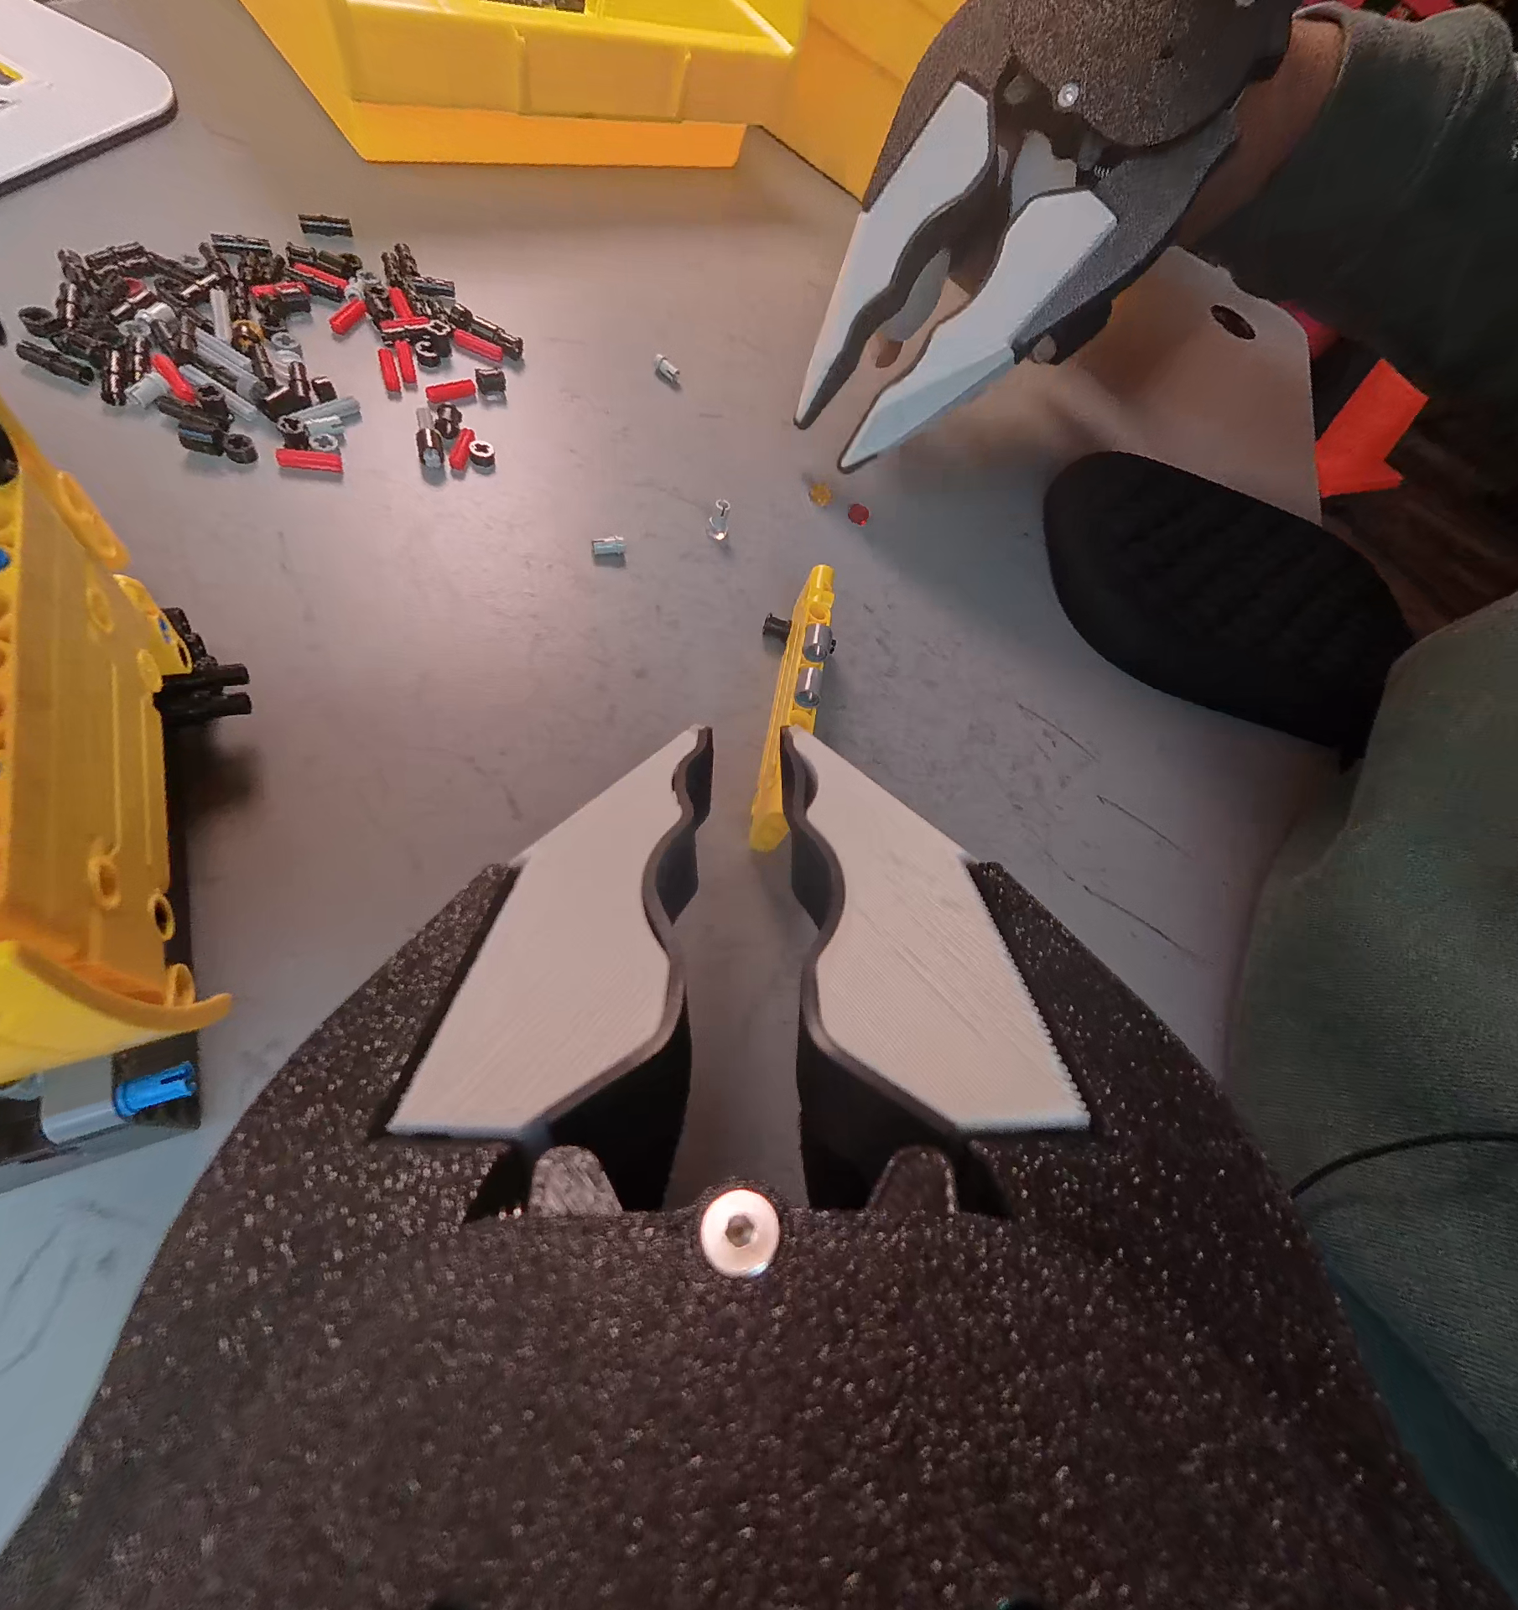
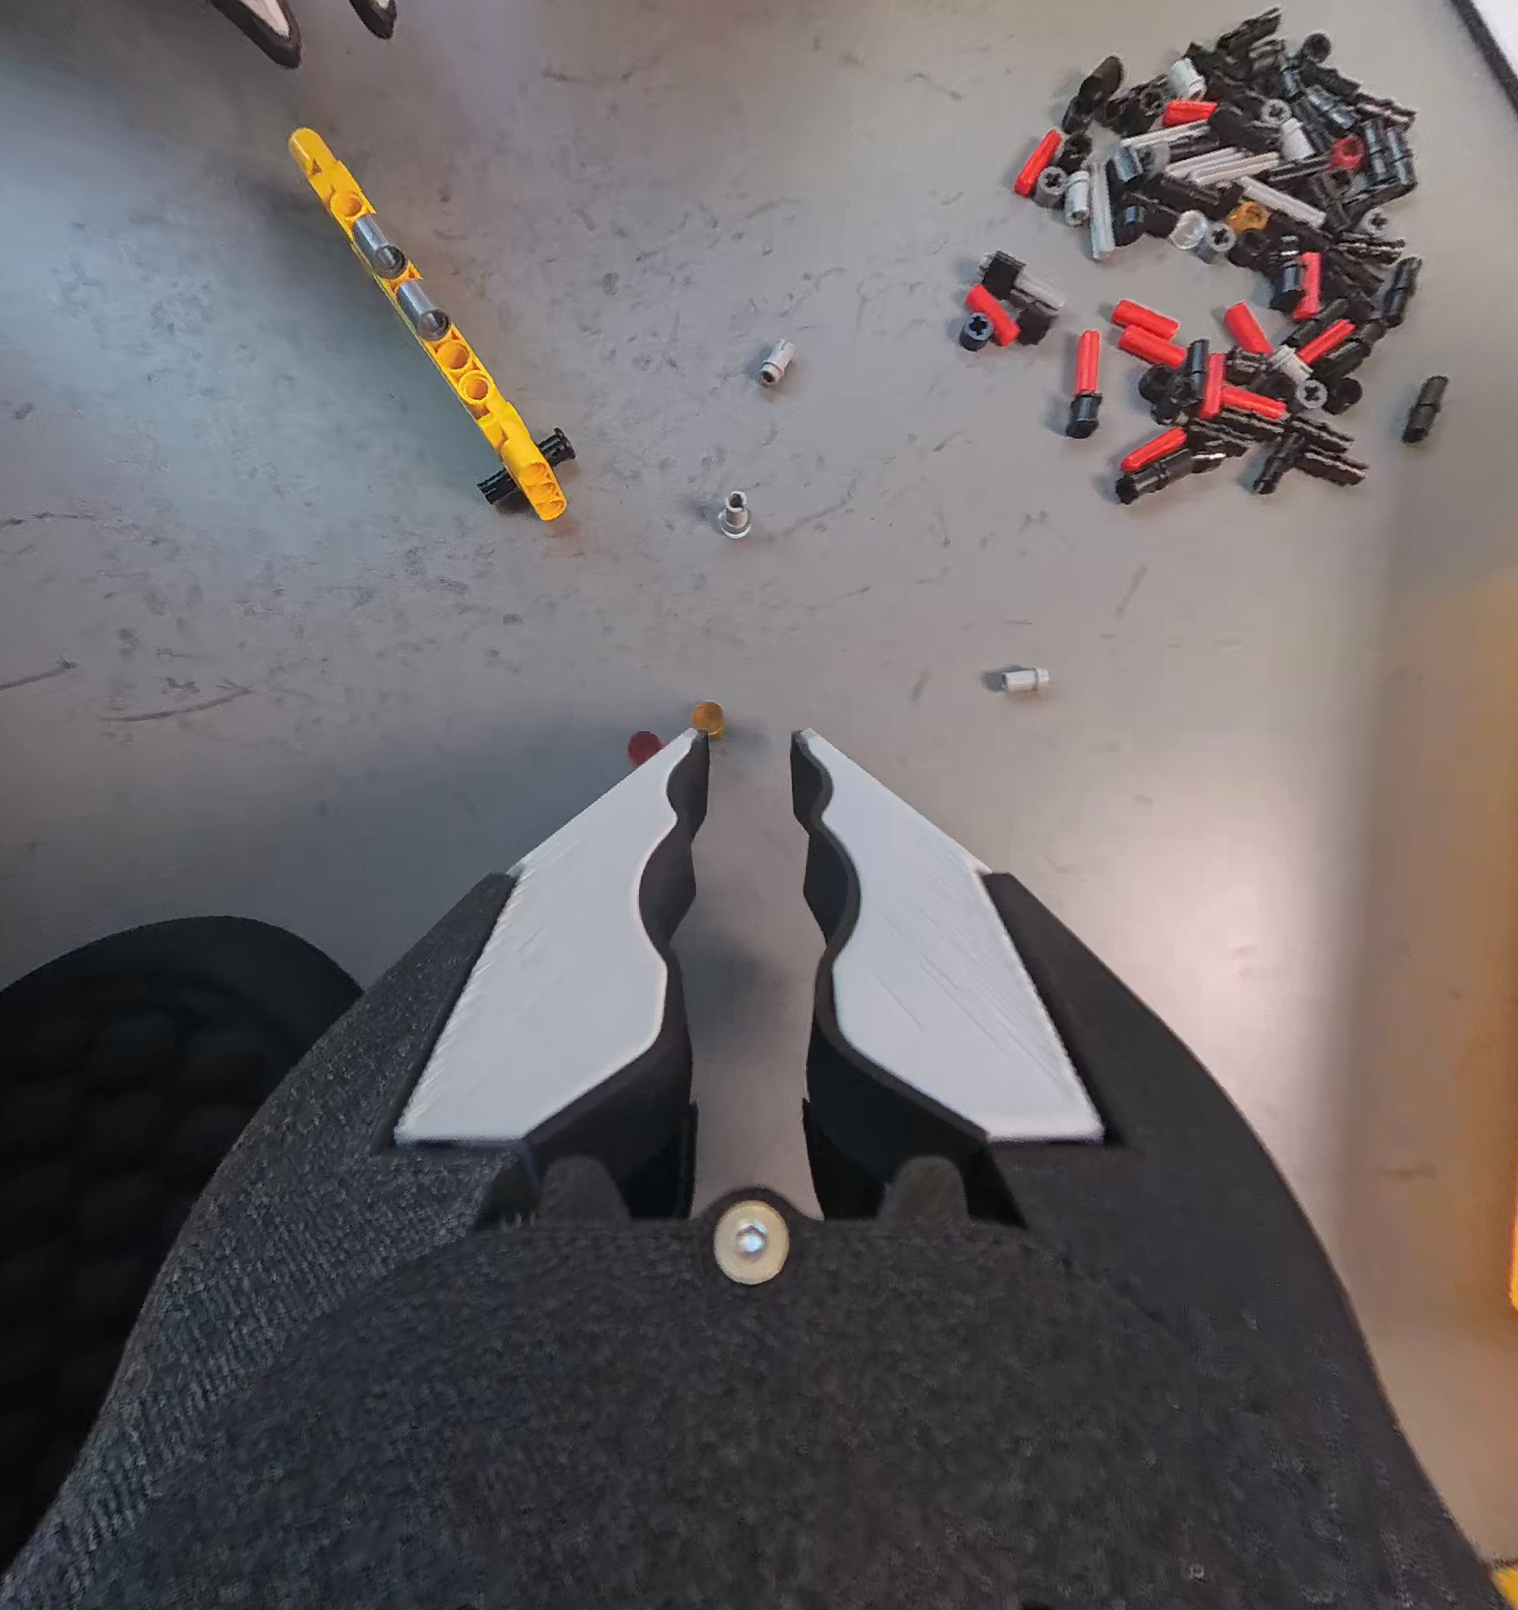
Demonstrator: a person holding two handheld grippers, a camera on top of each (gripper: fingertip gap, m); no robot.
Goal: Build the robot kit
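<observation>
Left gripper (image 1: 745,740), jaws apart and empty, hovers at the near end of a yellow beam (image 1: 795,697) lying on the grey table (image 1: 477,610). The beam looks light, stiff and smooth (best pinched across its narrow sides). Right gripper (image 2: 748,739), also parted and empty, sits beside an orange stud (image 2: 708,719). No legible writing.

Left gripper (image 1: 745,740), right gripper (image 2: 748,740) — speckled black bodies, pale grey ribbed fingers (image 1: 555,941) with wavy black inner edges, silver screw (image 1: 739,1232) each; dark green sleeve (image 1: 1383,174).

Beam (image 2: 429,322) left of parts pile (image 2: 1235,261)
</observation>
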